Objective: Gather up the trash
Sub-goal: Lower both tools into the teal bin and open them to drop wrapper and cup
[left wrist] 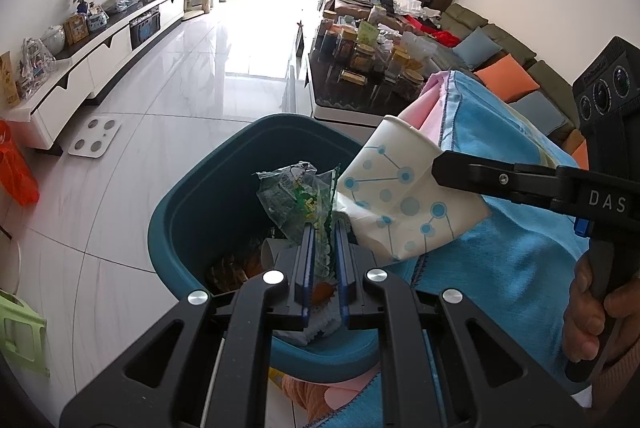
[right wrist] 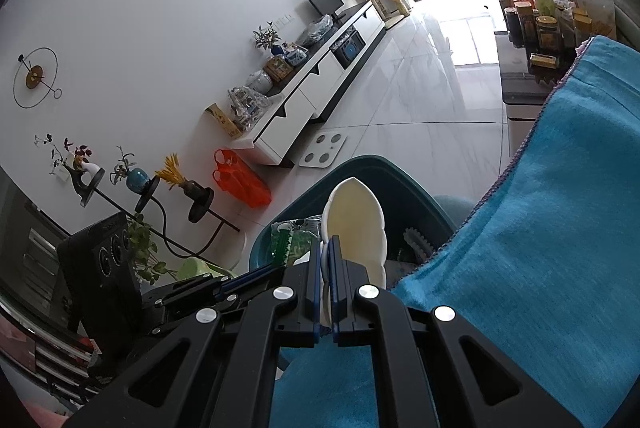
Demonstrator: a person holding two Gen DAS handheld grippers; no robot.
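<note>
teal bin [left wrist: 192, 212] holds wrappers, scraps. left gripper [left wrist: 323, 228] clamps green wrapper [left wrist: 298, 200] above bin; right gripper [right wrist: 329, 248] pinches crushed paper cup [left wrist: 396, 204] at bin's edge, by blue cloth [left wrist: 512, 228].

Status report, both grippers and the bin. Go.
Left gripper shut on green wrapper, over teal bin. Right gripper shut on squashed paper cup, at bin rim. Nothing blocking the drop; blue cloth alongside.

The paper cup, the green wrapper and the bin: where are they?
paper cup [left wrist: 404, 196], left wrist view, its dotted side.
green wrapper [left wrist: 296, 200], left wrist view, its crumpled middle.
bin [left wrist: 192, 212], left wrist view, its left wall.
</note>
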